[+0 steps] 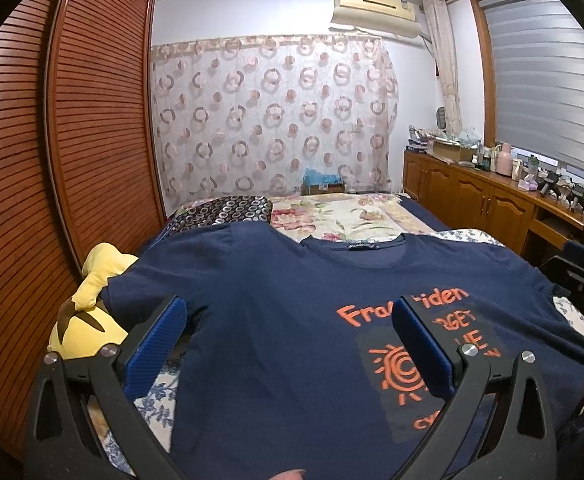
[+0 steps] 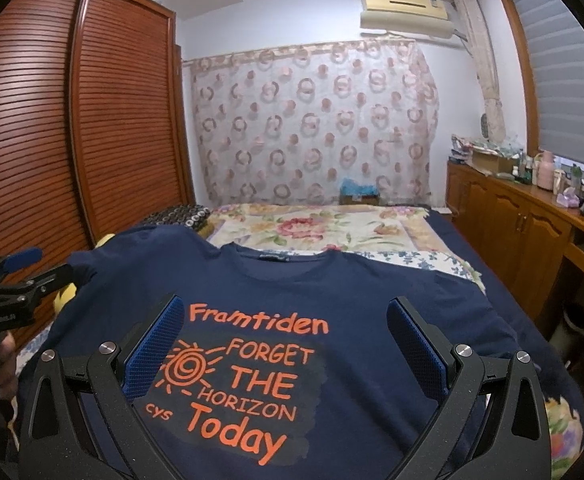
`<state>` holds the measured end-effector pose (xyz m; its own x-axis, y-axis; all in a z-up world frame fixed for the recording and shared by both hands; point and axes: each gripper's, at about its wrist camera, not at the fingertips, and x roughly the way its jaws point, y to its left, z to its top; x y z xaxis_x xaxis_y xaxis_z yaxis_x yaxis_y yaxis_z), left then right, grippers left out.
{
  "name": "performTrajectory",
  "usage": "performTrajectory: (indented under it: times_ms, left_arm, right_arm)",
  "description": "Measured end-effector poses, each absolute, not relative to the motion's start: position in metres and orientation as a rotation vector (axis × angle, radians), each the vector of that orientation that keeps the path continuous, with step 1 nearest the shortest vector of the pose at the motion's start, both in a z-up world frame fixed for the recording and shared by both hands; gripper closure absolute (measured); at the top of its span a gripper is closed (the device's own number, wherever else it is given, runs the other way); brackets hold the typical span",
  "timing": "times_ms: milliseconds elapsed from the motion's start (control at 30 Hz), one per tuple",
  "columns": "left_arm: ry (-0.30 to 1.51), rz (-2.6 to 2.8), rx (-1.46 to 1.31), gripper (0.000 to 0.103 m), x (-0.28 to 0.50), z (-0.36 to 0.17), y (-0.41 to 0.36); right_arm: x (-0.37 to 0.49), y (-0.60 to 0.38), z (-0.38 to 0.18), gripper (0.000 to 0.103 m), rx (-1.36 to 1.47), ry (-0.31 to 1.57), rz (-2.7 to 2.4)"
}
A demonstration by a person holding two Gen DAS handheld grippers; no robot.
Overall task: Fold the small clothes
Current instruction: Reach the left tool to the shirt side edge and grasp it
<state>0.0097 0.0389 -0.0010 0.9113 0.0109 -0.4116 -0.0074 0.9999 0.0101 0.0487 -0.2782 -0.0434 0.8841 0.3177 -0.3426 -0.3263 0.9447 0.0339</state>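
A navy T-shirt [image 1: 284,304] with orange print lies spread flat, front up, on the bed, collar away from me. It also shows in the right wrist view [image 2: 331,292], where the print reads "Framtiden FORGET THE HORIZON Today". My left gripper [image 1: 288,324] is open and empty above the shirt's left half. My right gripper [image 2: 286,324] is open and empty above the printed chest. The left gripper also shows at the left edge of the right wrist view [image 2: 32,272]. The right gripper shows at the right edge of the left wrist view [image 1: 583,276].
A yellow plush toy [image 1: 92,308] lies left of the shirt beside the wooden slatted wardrobe [image 1: 72,140]. A floral quilt [image 2: 311,228] and a dark patterned pillow [image 1: 224,212] lie beyond the collar. A cluttered wooden cabinet [image 2: 531,232] runs along the right wall.
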Motion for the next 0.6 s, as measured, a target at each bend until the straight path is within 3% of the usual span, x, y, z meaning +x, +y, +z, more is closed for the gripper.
performTrajectory:
  times_ms: [600]
  left_arm:
    - [0.518, 0.054, 0.017, 0.000, 0.060, -0.020, 0.103]
  right_arm:
    - [0.106, -0.240, -0.040, 0.000, -0.092, 0.410, 0.449]
